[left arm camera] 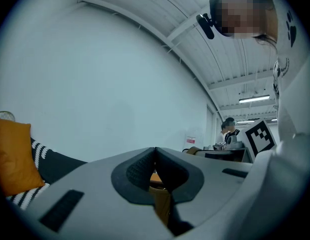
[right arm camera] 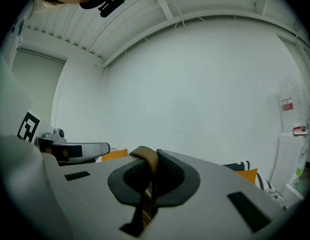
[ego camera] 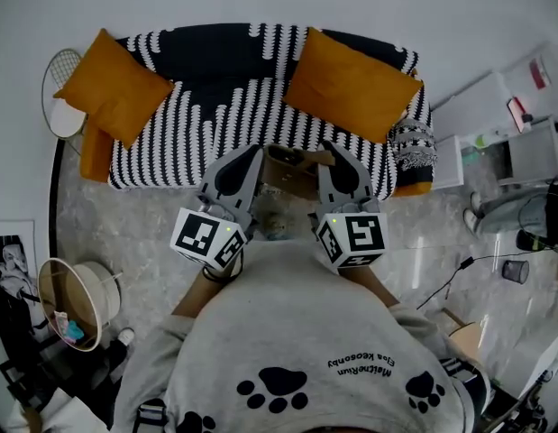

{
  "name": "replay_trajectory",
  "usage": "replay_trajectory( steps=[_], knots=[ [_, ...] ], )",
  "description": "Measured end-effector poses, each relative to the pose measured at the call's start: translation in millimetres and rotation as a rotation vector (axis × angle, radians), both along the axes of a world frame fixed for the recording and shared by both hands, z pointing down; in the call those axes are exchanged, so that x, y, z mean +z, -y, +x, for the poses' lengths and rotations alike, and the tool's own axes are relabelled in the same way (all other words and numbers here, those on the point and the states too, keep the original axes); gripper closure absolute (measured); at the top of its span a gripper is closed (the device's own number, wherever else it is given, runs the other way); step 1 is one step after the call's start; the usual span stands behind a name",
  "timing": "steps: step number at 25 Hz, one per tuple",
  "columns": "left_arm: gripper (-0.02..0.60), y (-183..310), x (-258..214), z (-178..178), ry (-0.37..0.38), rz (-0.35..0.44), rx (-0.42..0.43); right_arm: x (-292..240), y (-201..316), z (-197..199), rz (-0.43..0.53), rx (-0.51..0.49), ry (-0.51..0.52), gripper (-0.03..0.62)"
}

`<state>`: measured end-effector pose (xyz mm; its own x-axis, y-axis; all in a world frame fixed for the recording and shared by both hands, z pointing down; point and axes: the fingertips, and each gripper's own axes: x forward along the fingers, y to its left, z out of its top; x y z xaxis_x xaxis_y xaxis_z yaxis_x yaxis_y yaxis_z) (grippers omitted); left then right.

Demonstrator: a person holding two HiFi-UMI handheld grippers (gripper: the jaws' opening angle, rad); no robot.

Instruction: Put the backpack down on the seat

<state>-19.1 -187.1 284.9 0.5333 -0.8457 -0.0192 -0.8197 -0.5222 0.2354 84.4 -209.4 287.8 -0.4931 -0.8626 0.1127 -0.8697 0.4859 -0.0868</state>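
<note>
Left cushion: an orange cushion (ego camera: 114,87) leans on the sofa's left end, ahead of your left gripper and off to its left. In the left gripper view it shows at the left edge (left arm camera: 12,156).
Left gripper: your left gripper (ego camera: 250,154) (left arm camera: 155,156) points level toward the sofa. Its jaws are pressed together, pinching the left strap (left arm camera: 161,200), a tan band that hangs down from between the pads.
Backpack: the backpack (ego camera: 292,171) hangs in the gap between your two grippers, carried by its straps. It is just short of the sofa's front edge, not on the seat.
Sofa: the sofa (ego camera: 215,106), under a black-and-white patterned cover, lies straight ahead of both grippers. The seat between the cushions is bare.
Right gripper: your right gripper (ego camera: 333,150) (right arm camera: 151,173) points at the sofa, tipped very slightly down. Its jaws are closed on the right strap (right arm camera: 144,155), a tan band that loops over the top of the pads and runs down between them.
Right cushion: a second orange cushion (ego camera: 351,84) lies ahead of your right gripper, a little to its right.
</note>
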Motion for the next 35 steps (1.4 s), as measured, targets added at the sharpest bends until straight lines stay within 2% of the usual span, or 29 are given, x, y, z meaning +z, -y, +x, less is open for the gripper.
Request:
replay_trajectory(
  steps=[12,26,35],
  knots=[
    [0.563,33.9,4.4,-5.1,0.0,-0.032,0.004,5.2,31.0,-10.0,-0.032,-0.013,0.003,0.56],
    [0.563,109.1,23.8,-8.4,0.025,-0.073,0.098,22.0,96.8,-15.8,-0.05,0.043,-0.031,0.56],
    [0.563,148.1,41.9,-6.1,0.013,-0.093,0.141,41.3,133.5,-24.3,-0.082,0.024,-0.051,0.56]
  ],
)
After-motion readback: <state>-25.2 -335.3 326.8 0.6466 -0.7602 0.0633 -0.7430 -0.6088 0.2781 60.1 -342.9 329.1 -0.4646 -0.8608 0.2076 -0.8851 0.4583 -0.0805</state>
